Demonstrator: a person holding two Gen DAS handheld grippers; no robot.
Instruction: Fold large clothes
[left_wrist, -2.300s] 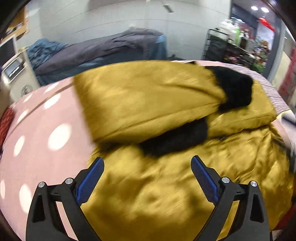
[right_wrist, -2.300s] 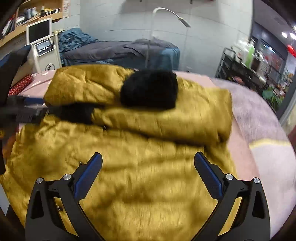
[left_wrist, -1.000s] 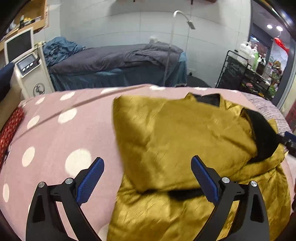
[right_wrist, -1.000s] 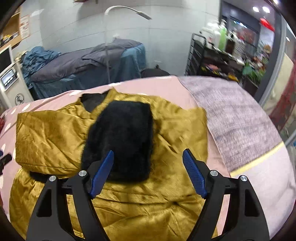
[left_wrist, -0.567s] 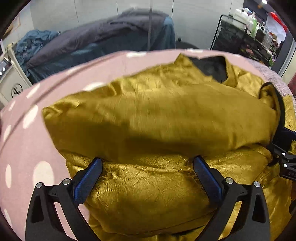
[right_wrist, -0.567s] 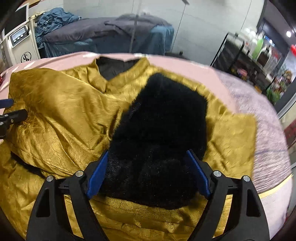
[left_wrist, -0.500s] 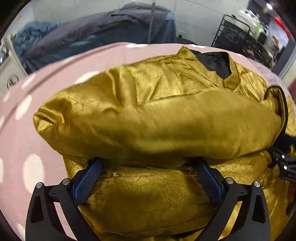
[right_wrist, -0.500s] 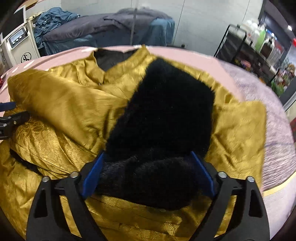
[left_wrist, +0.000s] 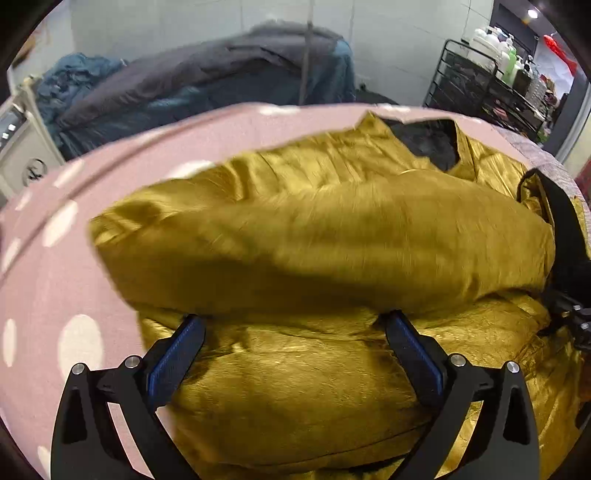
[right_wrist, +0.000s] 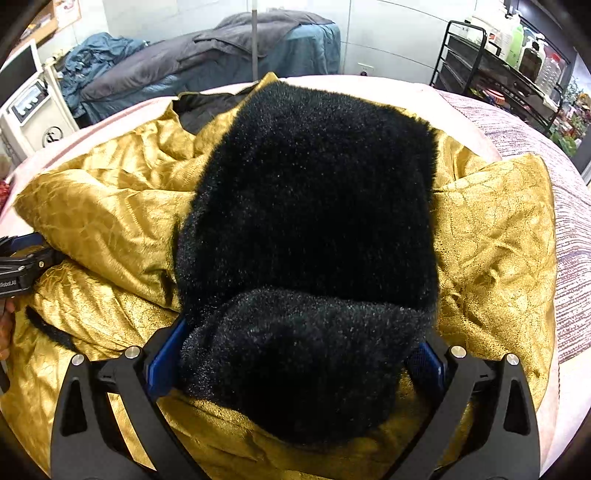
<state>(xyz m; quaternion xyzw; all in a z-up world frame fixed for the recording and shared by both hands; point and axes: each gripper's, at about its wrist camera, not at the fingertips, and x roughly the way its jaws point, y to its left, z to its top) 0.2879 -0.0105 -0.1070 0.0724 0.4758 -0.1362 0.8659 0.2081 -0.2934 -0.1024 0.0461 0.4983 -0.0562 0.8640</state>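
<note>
A gold satin jacket (left_wrist: 314, 236) lies on the pink dotted bedcover (left_wrist: 55, 288), its sleeve folded across the body. My left gripper (left_wrist: 295, 319) stands open, its blue fingertips (left_wrist: 184, 339) tucked under the sleeve's lower edge with gold cloth between them. In the right wrist view the jacket (right_wrist: 110, 214) carries a black fur cuff (right_wrist: 314, 206) folded over its middle. My right gripper (right_wrist: 301, 332) straddles the cuff's near end; its jaws are opening, and the fur fills the gap between them. The left gripper (right_wrist: 22, 258) shows at the left edge.
A treatment bed with a grey blanket (left_wrist: 221, 74) stands behind, with a lamp pole in front of it. A black wire trolley with bottles (left_wrist: 480, 85) is at the back right, a white machine (right_wrist: 29, 107) at the left. A grey woven cover (right_wrist: 554, 155) lies right of the jacket.
Both grippers came down close onto the jacket. The right jaws spread wider around the fur cuff. The left fingertips now sit under the sleeve's edge.
</note>
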